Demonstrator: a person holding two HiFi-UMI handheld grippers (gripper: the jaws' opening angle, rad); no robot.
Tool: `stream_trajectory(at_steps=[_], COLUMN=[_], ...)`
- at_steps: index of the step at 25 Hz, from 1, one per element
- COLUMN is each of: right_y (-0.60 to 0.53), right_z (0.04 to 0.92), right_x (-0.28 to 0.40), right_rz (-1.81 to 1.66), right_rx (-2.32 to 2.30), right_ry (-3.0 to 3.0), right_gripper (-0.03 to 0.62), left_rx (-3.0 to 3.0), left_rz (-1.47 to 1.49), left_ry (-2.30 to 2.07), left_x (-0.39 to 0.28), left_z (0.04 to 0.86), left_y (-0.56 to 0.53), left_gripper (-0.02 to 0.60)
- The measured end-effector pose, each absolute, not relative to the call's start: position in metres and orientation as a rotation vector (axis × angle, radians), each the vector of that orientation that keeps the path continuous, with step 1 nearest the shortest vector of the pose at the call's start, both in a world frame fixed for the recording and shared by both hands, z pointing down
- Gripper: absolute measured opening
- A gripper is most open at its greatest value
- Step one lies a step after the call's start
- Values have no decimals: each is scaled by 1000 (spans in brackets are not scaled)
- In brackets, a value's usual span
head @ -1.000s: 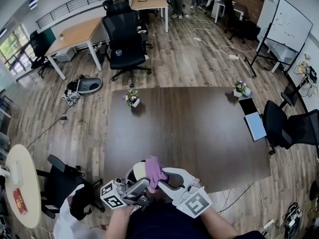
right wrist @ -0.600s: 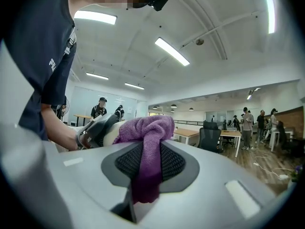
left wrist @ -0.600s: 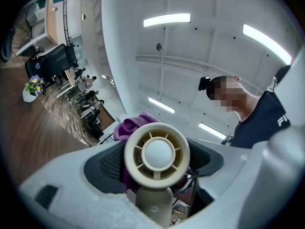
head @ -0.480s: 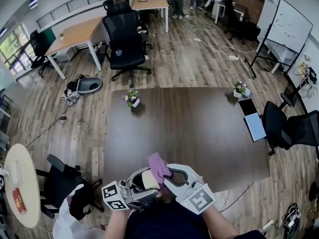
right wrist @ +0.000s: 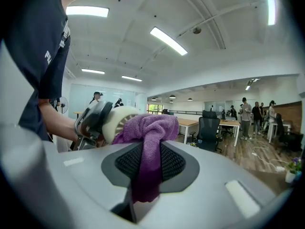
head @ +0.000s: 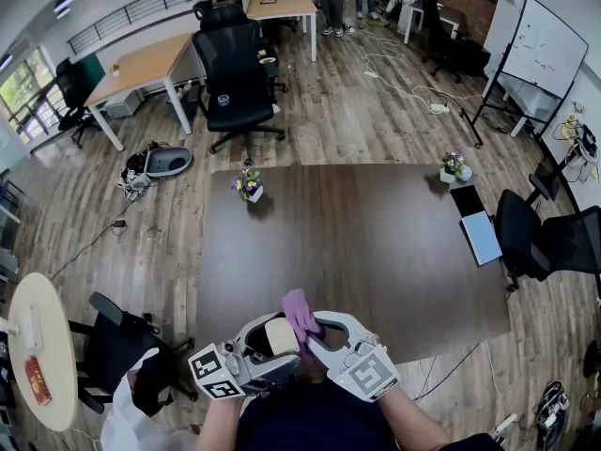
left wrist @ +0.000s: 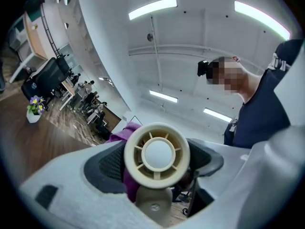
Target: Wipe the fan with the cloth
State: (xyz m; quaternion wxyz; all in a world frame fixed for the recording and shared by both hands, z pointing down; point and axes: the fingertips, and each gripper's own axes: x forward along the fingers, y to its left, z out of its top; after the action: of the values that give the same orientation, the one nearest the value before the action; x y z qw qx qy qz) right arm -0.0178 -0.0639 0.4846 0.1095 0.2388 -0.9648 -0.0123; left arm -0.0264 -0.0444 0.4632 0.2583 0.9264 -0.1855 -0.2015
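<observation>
A small cream hand-held fan (head: 279, 335) sits clamped in my left gripper (head: 266, 344), near the table's front edge, close to my body. In the left gripper view its round ribbed head (left wrist: 157, 154) fills the space between the dark pads. My right gripper (head: 315, 334) is shut on a purple cloth (head: 300, 314), and the cloth presses against the fan's right side. The right gripper view shows the cloth (right wrist: 148, 141) bunched between the pads, its top resting on the fan (right wrist: 118, 121). Behind the fan's head a purple edge of cloth (left wrist: 124, 133) peeks out.
The dark brown table (head: 357, 242) carries a small flower pot (head: 248, 186) at its far left, another flower pot (head: 454, 167) at its far right and a laptop (head: 480, 236) by the right edge. Black office chairs (head: 235, 83) and desks stand beyond.
The fan and both grippers have shifted slightly right and nearer my body. The fan's head has rolled in the left gripper, and the cloth now sits on its right side.
</observation>
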Motion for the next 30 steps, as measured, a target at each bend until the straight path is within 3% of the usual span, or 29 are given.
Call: stream_trajectory(at_steps=[30], right_y=[-15], right_z=[553], right_x=[-35], right_rz=[152], right_rx=[546], right_ry=[-2778], right_gripper=[95], left_rx=[2414], left_rz=[-501], left_ry=[-720], left_x=[-44], left_z=[488], left_y=[-73], left_gripper=[376])
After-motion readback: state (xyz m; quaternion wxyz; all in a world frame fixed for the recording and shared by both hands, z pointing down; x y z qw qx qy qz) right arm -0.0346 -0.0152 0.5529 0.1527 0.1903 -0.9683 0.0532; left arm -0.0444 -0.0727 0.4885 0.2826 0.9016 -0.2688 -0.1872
